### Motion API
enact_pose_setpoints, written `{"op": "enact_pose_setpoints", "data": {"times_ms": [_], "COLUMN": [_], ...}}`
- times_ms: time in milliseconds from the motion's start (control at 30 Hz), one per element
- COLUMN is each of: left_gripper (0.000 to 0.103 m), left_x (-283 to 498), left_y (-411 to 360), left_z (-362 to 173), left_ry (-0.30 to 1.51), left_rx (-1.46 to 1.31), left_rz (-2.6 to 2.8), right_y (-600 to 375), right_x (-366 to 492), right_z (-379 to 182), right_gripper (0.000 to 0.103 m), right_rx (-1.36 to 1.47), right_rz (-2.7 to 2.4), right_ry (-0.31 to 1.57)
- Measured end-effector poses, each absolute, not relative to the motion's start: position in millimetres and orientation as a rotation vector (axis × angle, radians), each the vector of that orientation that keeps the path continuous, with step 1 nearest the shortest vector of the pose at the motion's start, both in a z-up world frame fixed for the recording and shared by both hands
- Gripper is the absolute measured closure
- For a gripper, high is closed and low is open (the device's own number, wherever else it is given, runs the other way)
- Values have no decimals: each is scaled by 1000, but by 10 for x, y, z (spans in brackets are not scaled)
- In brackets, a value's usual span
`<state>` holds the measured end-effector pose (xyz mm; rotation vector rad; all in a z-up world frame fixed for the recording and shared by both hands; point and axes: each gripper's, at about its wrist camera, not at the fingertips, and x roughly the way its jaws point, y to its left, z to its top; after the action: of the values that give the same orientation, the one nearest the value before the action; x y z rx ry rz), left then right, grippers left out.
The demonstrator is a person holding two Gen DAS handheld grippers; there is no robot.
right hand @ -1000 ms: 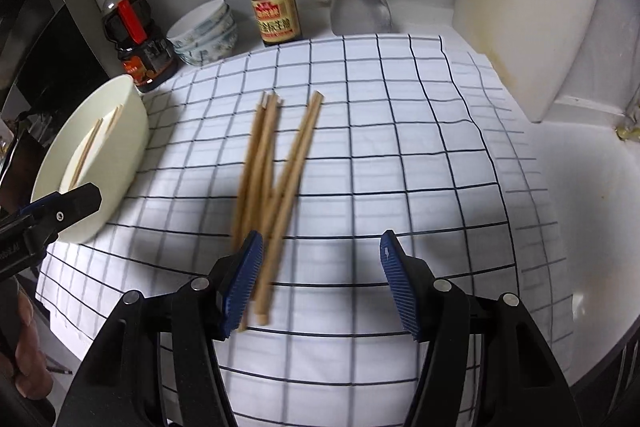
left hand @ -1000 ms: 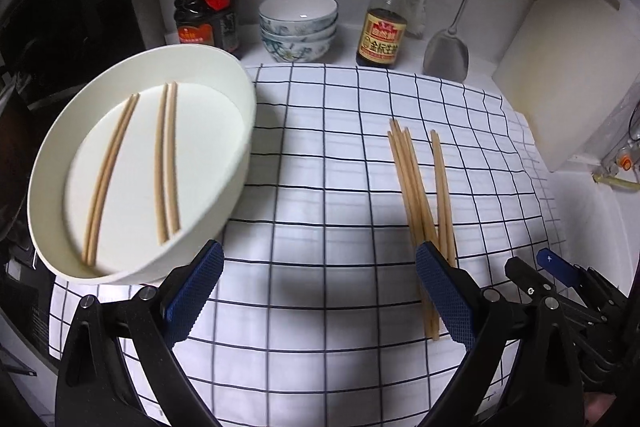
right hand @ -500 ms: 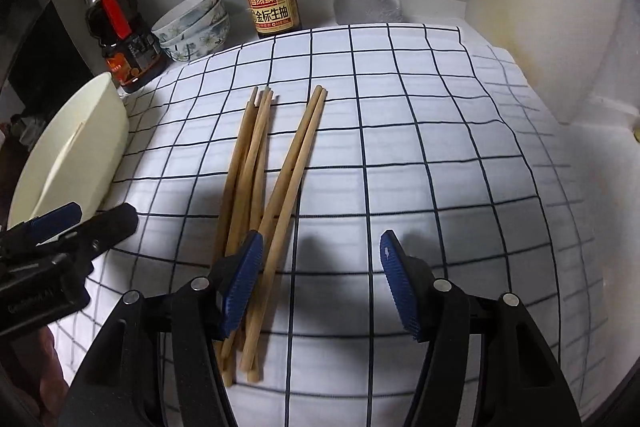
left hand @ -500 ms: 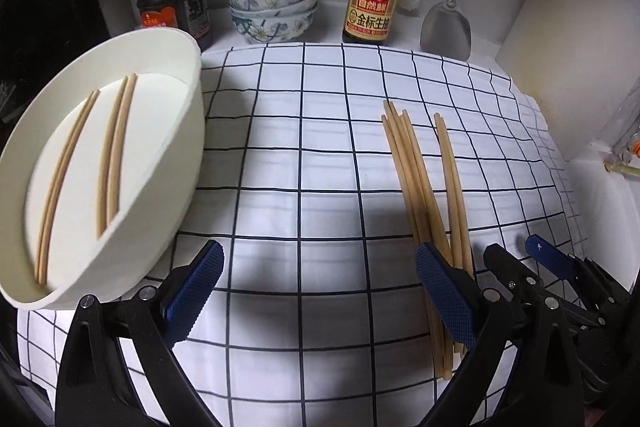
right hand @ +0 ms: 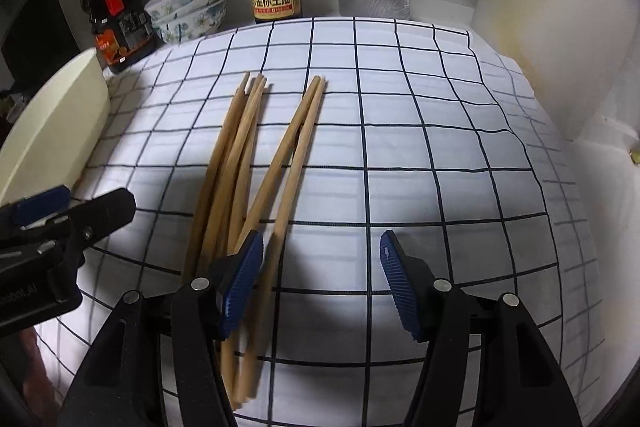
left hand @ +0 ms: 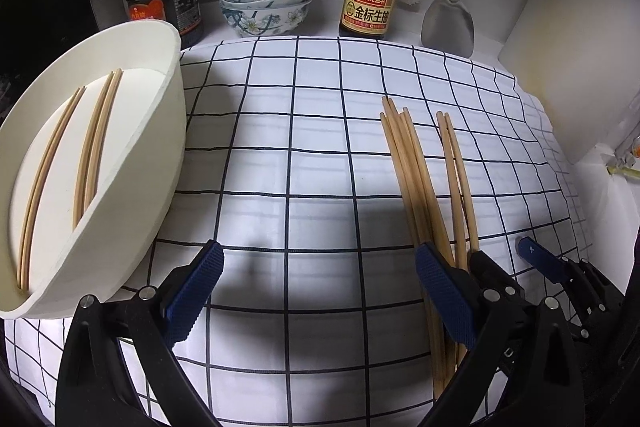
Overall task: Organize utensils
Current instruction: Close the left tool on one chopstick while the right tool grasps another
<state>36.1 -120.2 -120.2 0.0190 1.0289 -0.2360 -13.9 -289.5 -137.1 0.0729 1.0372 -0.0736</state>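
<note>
Both tools stand released: left tool (left hand: 316, 291) over bare cloth beside the white tub (left hand: 132, 195) holding chopsticks, right tool (right hand: 320, 283) at the loose chopsticks (right hand: 256, 163) on the table. Light, stiff and prone to rolling, they seem best pinched mid-length.

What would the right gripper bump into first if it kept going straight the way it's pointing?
Probably the checked cloth. The right gripper points down at it with its jaws open and empty. The loose chopsticks lie by its left finger, so that finger might brush them first; the depth is hard to judge.
</note>
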Motion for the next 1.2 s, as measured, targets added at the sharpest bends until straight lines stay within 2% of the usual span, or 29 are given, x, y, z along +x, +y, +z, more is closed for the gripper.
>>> {"op": "enact_pose_setpoints", "data": {"times_ms": [633,1200], "left_gripper": [8,8], "left_x": [456,433], "left_y": [-1531,-1259], "left_z": [-1451,-1500], "left_ry": [1054,1039], "left_rx": [60,20], "left_rz": [-252,-184], "right_y": [-3237,-3184], "right_x": [-263,-231], "right_z": [-1398,-1401], "right_gripper": [45,45], "right_rx": [98,94], "right_rz": [-126,-109], "right_ry": [1023,1016]}}
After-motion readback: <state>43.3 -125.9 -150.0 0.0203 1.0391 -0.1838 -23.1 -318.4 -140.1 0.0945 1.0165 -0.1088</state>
